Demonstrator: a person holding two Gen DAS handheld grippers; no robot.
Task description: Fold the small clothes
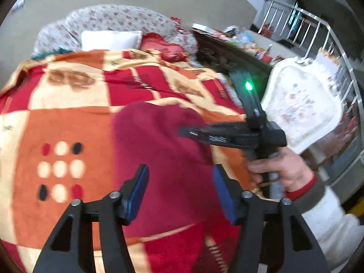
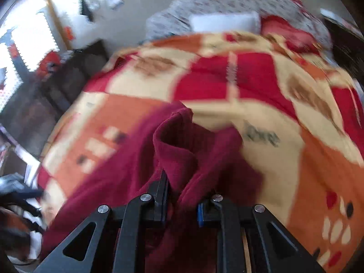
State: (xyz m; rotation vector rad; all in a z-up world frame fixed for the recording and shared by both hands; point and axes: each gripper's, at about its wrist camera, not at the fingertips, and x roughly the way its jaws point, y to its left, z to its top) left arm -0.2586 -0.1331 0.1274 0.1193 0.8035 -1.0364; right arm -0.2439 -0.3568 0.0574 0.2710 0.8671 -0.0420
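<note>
Maroon garment bunches between right gripper fingers clamped on it; left gripper fingers apart above it; thick fold may slip free

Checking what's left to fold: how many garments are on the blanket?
1: a maroon garment lying mid-blanket, a fold of it pinched in the right gripper. Others may be hidden outside the views.

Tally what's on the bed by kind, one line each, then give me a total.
Maroon garment: 1
Patterned blanket: 1
White pillow: 1
Red cushion: 1
Floral quilt: 1
Total: 5
</note>
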